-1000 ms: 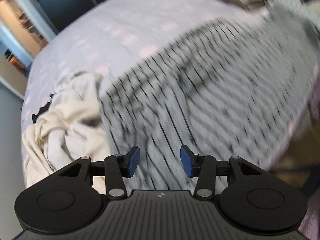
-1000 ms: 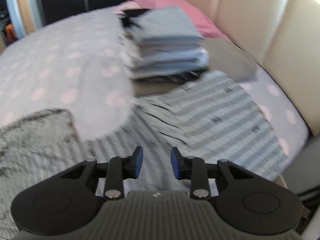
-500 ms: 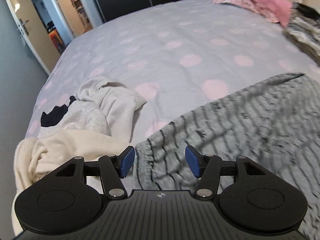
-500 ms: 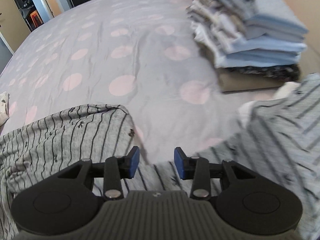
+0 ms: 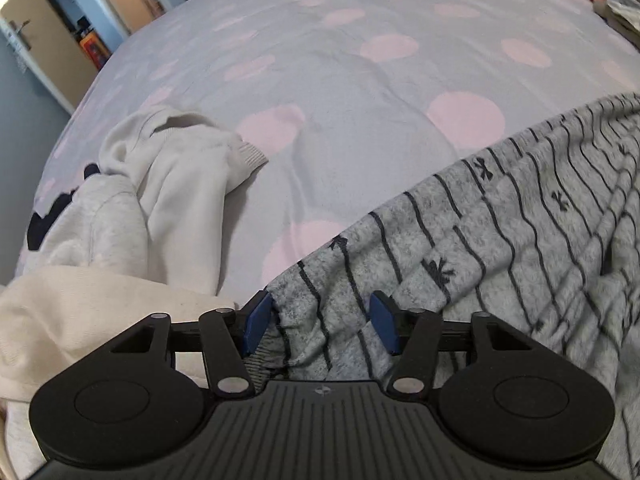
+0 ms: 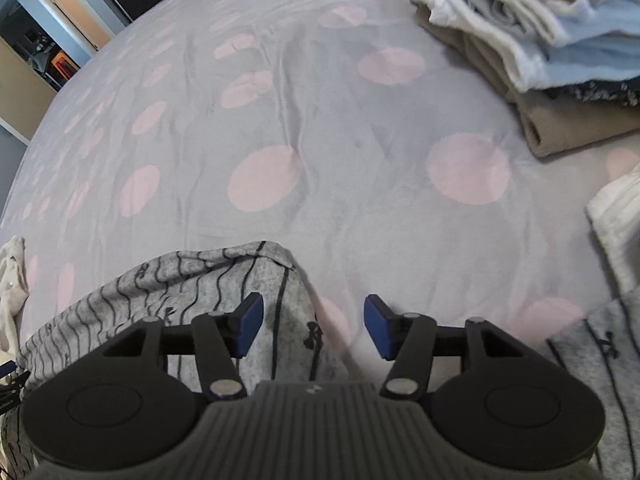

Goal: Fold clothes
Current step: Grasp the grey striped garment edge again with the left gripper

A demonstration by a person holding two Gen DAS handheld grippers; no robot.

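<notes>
Grey striped garment (image 5: 500, 240) on spotted bed (image 5: 360, 92): left hand-held gripper (image 5: 320, 328) closing around hem, unclenched; right hand-held gripper (image 6: 314, 330) opening, released. Next: grip corners, fold.

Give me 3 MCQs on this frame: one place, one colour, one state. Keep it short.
1. Where is the stack of folded clothes in the right wrist view?
A. upper right
B. lower left
C. centre

2. What colour are the spots on the bedcover?
A. green
B. pink
C. black

3. How does the striped grey garment lie?
A. on a hanger
B. on the folded stack
C. spread on the bed

Key: 1 A, the stack fills the top right corner; 2 B, pink dots on grey; 3 C, it lies across the bedcover.
</notes>
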